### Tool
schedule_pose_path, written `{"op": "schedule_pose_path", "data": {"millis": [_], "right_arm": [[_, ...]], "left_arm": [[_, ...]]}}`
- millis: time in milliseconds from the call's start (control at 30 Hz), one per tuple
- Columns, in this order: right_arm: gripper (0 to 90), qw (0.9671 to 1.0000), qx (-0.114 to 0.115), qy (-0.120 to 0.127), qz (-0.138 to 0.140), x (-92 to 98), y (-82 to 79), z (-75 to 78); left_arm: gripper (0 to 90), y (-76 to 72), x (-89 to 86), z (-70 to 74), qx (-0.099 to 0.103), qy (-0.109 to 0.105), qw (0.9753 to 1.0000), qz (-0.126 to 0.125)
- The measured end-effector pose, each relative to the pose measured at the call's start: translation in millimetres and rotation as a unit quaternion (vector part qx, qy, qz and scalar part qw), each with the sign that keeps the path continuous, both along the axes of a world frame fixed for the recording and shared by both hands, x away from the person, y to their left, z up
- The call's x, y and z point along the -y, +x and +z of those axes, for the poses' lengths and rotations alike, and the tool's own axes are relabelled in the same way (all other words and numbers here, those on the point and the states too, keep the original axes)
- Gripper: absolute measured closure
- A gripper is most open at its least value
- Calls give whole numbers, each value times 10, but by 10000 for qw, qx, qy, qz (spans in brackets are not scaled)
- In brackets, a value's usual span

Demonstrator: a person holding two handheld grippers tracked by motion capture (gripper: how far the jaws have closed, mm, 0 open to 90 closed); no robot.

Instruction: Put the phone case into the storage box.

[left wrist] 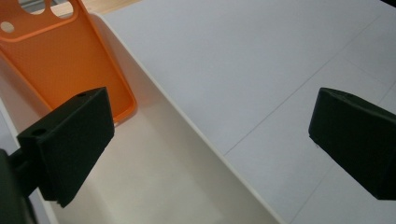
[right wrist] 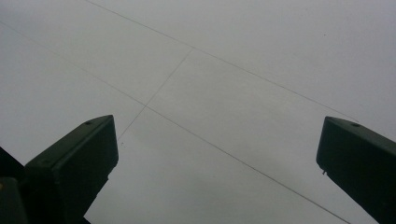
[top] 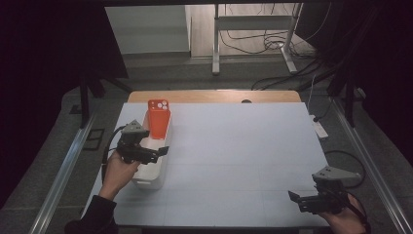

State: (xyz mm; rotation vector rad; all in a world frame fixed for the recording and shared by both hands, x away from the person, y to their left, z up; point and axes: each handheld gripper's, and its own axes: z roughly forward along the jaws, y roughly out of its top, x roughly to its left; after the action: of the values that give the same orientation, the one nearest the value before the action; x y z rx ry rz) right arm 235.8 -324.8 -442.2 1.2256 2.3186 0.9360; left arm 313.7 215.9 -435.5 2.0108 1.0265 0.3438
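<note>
My left gripper (top: 157, 152) hangs over the bin (top: 146, 179), jaws spread wide, empty. The orange case (top: 158, 119) leans at the bin's 12 o'clock end. I'd straddle its near edge squarely before closing. Right gripper (top: 297, 200) waits at 5 o'clock, jaws apart

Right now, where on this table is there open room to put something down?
Most of the table lies bare: between the white bin and the right gripper. It is crowded at the left edge, where the left gripper hovers over the bin holding an orange phone case.

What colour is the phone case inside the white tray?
Orange. The phone case shows best in the left gripper view, leaning in the white tray.
</note>
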Motion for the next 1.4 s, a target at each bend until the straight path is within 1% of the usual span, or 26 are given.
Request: {"op": "schedule_pose_path", "data": {"millis": [133, 200, 233, 267, 400, 667, 867, 1000, 1100, 1400], "right_arm": [[0, 10000, -3, -2, 11, -2, 0, 0], [0, 10000, -6, -3, 12, -2, 0, -1], [0, 10000, -3, -3, 20, -2, 0, -1], [0, 10000, -3, -3, 20, -2, 0, -1], [0, 10000, 3, 5, 28, -2, -2, -1], [0, 10000, 1, 2, 42, -4, -4, 0], [0, 10000, -2, -14, 51, -6, -7, 2], [0, 10000, 5, -13, 55, -6, -9, 2], [0, 10000, 10, -6, 51, -4, -10, 3], [0, 10000, 25, -25, 54, -9, -10, 0]], "left_arm": [[8, -101, 20, -1, 54, 19, 10000, 0], [8, -123, 21, 5, 76, 42, 10000, -4], [8, -171, 23, 17, 100, -6, 9999, -4], [8, -171, 23, 17, 100, -6, 9999, -4], [8, -257, 19, 24, 130, -23, 9999, -2], [7, -445, -5, -11, 110, -1, 9999, 29], [7, -583, -20, -27, 131, 105, 9998, 94], [6, -668, -25, -46, 145, 241, 9995, 128], [5, -724, -39, -57, 146, 293, 9993, 173], [5, -874, -112, -106, 77, 279, 9992, 278]]}}
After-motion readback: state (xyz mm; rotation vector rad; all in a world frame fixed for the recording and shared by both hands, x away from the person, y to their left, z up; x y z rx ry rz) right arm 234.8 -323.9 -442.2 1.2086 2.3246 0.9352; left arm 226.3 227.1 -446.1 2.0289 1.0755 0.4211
